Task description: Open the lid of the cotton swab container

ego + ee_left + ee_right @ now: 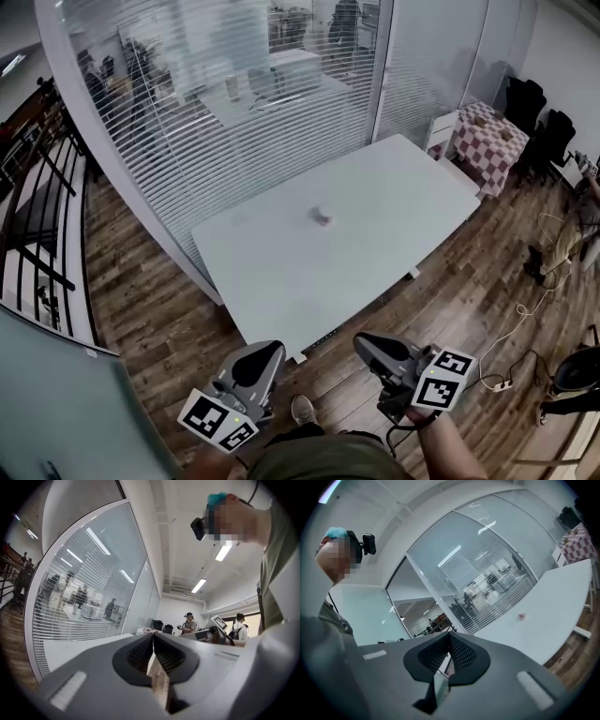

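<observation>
The cotton swab container point(322, 217) is a small pale tub with a pinkish base, standing alone near the middle of the white table point(375, 187). It also shows small and far off as the container point(521, 616) in the right gripper view. My left gripper point(265, 353) is held low in front of me, short of the table's near corner, jaws shut with nothing between them. My right gripper point(367, 343) is beside it, also shut and empty. Both are well apart from the container. In the gripper views the left gripper point(153, 635) and right gripper point(449, 635) show their jaw tips meeting.
A glass wall with blinds point(234, 84) runs behind the table. A checked stool point(487, 141) stands at the table's far right end. Cables and a power strip point(502, 382) lie on the wooden floor at right. People point(190, 622) stand in the room beyond.
</observation>
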Tool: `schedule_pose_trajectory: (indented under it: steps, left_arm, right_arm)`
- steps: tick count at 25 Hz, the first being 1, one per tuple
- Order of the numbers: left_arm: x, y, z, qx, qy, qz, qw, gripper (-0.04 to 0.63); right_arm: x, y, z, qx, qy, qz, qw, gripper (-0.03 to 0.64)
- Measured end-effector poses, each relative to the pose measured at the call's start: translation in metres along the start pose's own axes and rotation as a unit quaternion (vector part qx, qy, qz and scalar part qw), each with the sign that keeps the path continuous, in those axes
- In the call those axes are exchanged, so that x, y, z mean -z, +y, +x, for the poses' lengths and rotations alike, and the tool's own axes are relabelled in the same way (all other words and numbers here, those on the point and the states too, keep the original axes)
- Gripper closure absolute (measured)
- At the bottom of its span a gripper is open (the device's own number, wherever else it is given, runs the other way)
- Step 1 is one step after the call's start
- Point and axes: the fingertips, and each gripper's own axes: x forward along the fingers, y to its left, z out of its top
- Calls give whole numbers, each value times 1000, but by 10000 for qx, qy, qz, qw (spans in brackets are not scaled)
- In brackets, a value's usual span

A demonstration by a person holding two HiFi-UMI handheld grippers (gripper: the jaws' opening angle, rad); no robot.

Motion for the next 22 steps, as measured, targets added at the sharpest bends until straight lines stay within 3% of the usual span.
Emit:
schedule_pose_trajectory:
  steps: [10,22]
  left_arm:
    - [-8,49,17,169,52,63,9998,586]
    - [1,68,48,262,227,164,9993,586]
  right_arm:
    - [-16,-9,45,181,-125,-39,9998,607]
    - [-28,-44,56,361,-212,72,9991,607]
